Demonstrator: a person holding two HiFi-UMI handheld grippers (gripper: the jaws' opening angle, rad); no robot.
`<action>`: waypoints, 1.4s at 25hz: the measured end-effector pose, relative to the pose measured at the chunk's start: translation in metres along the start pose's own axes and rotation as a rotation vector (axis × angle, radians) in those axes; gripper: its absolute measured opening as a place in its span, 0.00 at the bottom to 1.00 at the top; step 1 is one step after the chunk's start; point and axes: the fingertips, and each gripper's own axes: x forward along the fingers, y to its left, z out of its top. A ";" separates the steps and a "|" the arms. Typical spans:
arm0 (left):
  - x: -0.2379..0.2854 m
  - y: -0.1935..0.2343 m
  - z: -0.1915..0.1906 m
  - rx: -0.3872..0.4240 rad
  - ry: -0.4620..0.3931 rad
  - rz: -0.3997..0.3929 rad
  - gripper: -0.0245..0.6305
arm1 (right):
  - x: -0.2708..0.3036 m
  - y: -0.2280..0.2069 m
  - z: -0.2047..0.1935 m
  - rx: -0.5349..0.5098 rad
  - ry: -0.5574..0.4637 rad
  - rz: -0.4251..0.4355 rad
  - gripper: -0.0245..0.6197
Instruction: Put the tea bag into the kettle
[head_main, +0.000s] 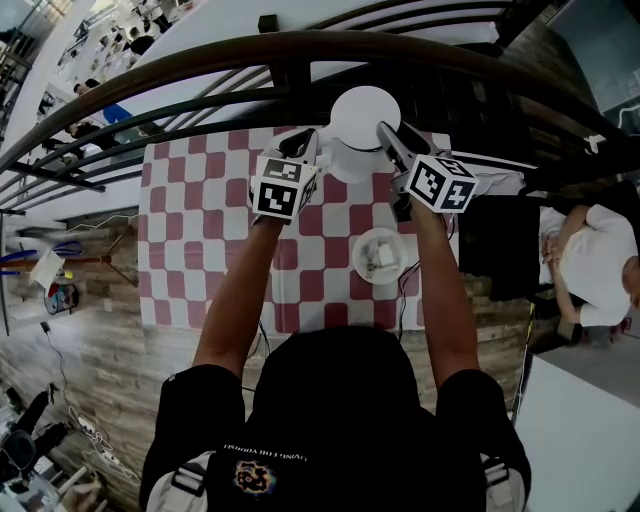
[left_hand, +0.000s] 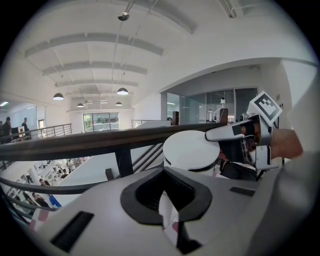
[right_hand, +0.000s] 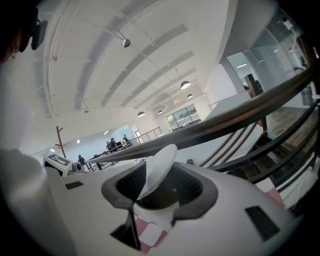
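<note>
Far on the checkered desk (head_main: 200, 230), white kettle (head_main: 352, 158), lid (head_main: 365, 115) up. Jaws of the right gripper (head_main: 393, 130) spread wide, lid's rim loose between them; jaws of the left gripper (head_main: 305, 140) about something white, grip unclear. Sits behind both, toward the person, nearer the right hand: small bowl (head_main: 358, 255) with the tea bag (head_main: 384, 258), pale, crumpled, long axis unreadable.

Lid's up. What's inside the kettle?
Under the raised lid, the mouth of the kettle shows only dark. No tea bag is visible there, but the lid covers part and the depth is unlit, so one can't be ruled out.
</note>
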 end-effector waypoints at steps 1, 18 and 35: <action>0.000 0.000 0.000 -0.001 0.000 0.000 0.04 | 0.000 0.001 0.000 -0.005 0.000 0.001 0.31; 0.000 0.001 0.000 -0.012 -0.007 -0.004 0.04 | -0.006 0.056 0.033 -0.261 -0.070 0.075 0.27; -0.001 0.001 0.000 -0.020 -0.016 0.000 0.04 | -0.016 0.093 0.041 -0.346 -0.108 0.171 0.27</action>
